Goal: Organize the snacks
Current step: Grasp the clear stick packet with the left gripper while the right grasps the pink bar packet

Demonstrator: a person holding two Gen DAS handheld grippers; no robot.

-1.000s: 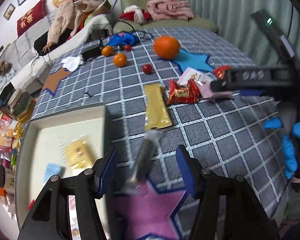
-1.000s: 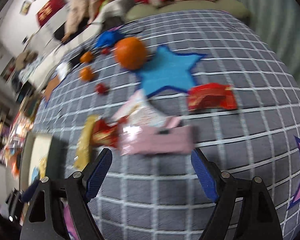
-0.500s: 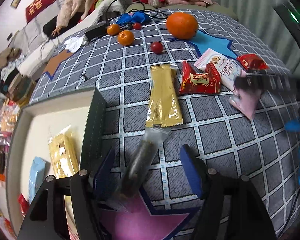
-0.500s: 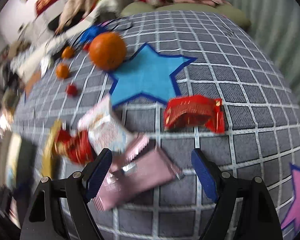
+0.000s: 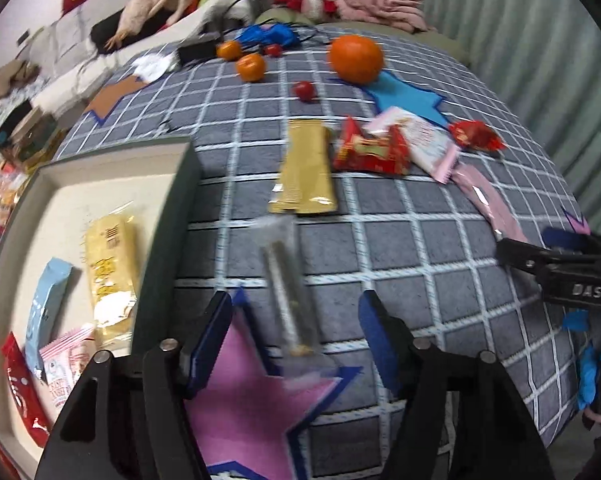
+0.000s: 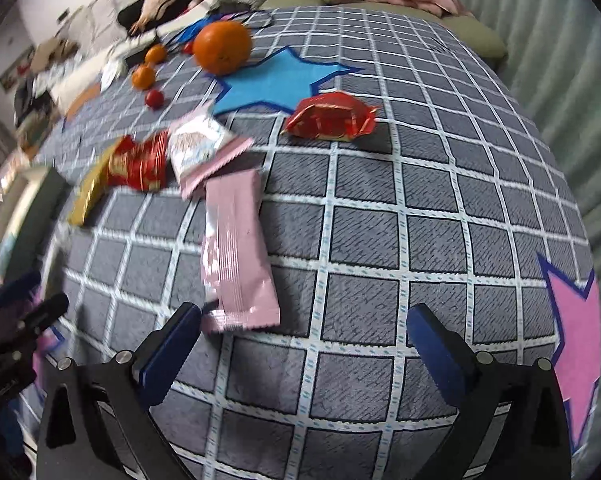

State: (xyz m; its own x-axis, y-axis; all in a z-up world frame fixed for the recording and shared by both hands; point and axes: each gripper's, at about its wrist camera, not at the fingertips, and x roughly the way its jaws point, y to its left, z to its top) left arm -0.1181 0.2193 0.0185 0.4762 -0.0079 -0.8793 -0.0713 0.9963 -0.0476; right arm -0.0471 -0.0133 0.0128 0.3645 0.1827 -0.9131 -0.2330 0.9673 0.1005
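Observation:
My left gripper [image 5: 294, 320] hovers open over a clear-wrapped dark snack stick [image 5: 286, 284] that lies on the checked cloth between its fingers, touching neither pad. A grey box [image 5: 172, 216] at left holds a yellow packet [image 5: 110, 276], a light blue one [image 5: 46, 312] and others. My right gripper [image 6: 304, 320] has its jaws opening wide with nothing gripped. The pink packet [image 6: 234, 248] lies flat on the cloth, its near end beside the left finger [image 6: 172, 344]. Further off lie a gold packet [image 5: 304, 172], a red packet [image 6: 140, 164], a pink-white packet [image 6: 196, 142] and a crumpled red wrapper [image 6: 332, 116].
A large orange [image 6: 222, 46], small oranges [image 5: 250, 66] and a cherry tomato [image 5: 304, 90] sit at the far side. Felt stars, blue [image 6: 276, 80] and pink [image 5: 252, 396], lie on the cloth. A person reclines on a sofa beyond. Curtains hang at right.
The right jaws spread wider; the pink packet, earlier across them, now lies lengthwise on the cloth by the left finger. The left view rolled, and the clear stick now points almost straight ahead.

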